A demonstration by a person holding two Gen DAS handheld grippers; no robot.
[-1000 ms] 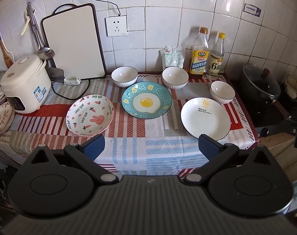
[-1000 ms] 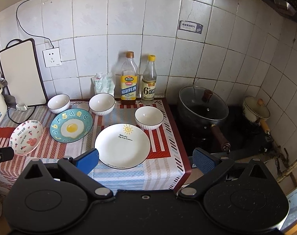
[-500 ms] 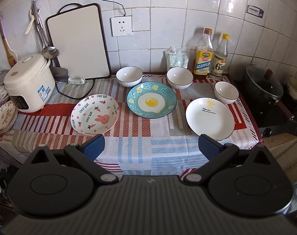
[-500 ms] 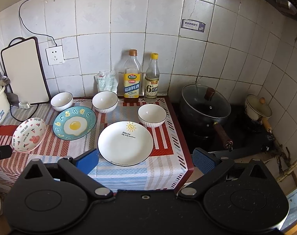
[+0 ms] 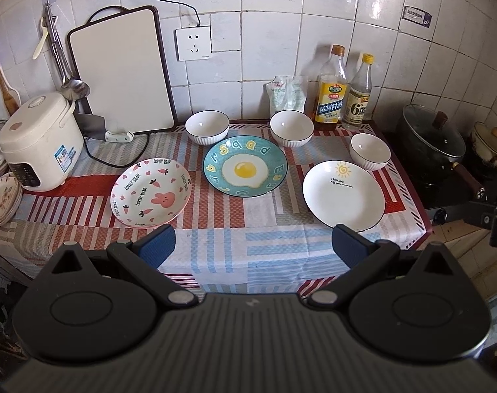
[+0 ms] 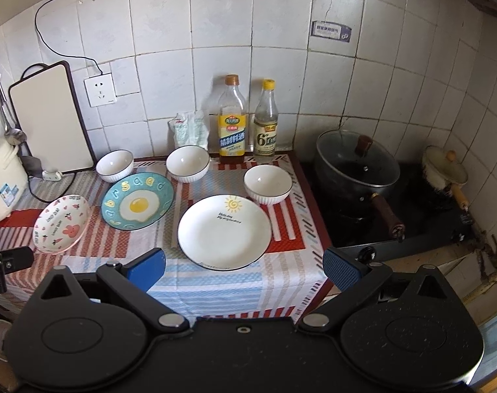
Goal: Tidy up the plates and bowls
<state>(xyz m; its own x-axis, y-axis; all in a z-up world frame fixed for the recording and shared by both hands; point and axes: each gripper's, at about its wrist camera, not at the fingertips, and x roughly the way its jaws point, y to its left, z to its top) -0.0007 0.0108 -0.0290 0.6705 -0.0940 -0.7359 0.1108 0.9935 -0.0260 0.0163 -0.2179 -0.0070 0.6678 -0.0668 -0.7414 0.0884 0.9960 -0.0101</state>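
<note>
Three plates lie on the checked cloth: a pink bunny plate at left, a blue fried-egg plate in the middle, and a white sun plate at right. Three white ribbed bowls stand behind them: left, middle and right. My left gripper is open and empty above the cloth's front edge. My right gripper is open and empty in front of the white plate.
A rice cooker and stacked plates are at the left. A cutting board leans on the wall with a cable. Two bottles stand at the back. A lidded pot and small pan sit on the stove at right.
Both grippers have pulled back and up a little, so the plates and bowls sit slightly further off. Nothing on the counter has moved.
</note>
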